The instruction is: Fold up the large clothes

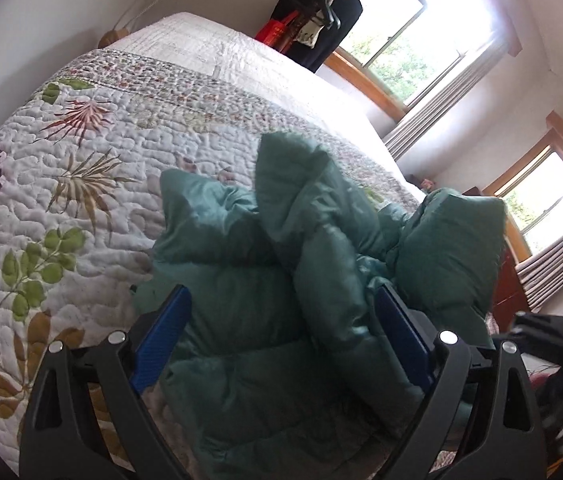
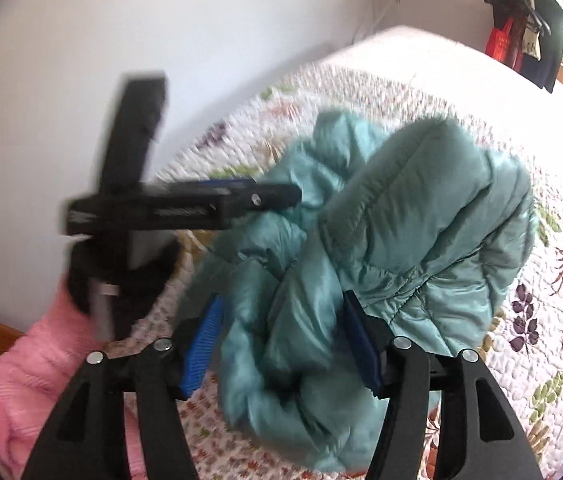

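Both the left gripper (image 1: 281, 328) and right gripper (image 2: 281, 340) gape wide around the bunched teal puffer jacket (image 1: 321, 240) on the bed (image 1: 81, 160), gripping nothing; probably spreading it flat comes next.

Daylight flaring through the windows (image 1: 409, 36) at upper right, blown out white. Soft shadows in the teal jacket (image 1: 281, 280) folds. Motion blur smearing the left gripper (image 2: 273, 196) at centre left. Heavy fisheye bending, black vignette at corners.
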`<control>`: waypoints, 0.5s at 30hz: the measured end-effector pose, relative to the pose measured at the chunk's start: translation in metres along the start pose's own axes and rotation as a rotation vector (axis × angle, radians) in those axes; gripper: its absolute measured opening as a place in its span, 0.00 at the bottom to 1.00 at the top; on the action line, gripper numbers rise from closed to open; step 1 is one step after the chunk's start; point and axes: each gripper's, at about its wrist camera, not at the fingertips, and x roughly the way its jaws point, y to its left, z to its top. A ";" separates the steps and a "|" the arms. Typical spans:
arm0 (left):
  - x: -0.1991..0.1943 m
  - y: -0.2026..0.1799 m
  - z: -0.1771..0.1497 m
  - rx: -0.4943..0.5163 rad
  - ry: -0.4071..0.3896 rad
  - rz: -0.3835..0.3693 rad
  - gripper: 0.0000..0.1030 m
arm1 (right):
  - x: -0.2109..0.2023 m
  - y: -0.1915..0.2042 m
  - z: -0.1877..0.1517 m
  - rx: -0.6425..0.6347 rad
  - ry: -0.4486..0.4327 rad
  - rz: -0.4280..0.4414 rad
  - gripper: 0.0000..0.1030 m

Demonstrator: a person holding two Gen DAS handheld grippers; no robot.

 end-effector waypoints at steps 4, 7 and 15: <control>-0.003 -0.004 0.000 0.005 -0.029 -0.073 0.89 | -0.047 -0.037 -0.014 0.090 -0.127 -0.006 0.59; -0.002 -0.010 0.001 0.014 -0.044 -0.127 0.89 | -0.055 -0.083 -0.027 0.203 -0.169 -0.102 0.59; 0.014 -0.038 0.009 0.078 0.008 -0.234 0.89 | 0.009 -0.179 -0.051 0.460 -0.057 -0.047 0.59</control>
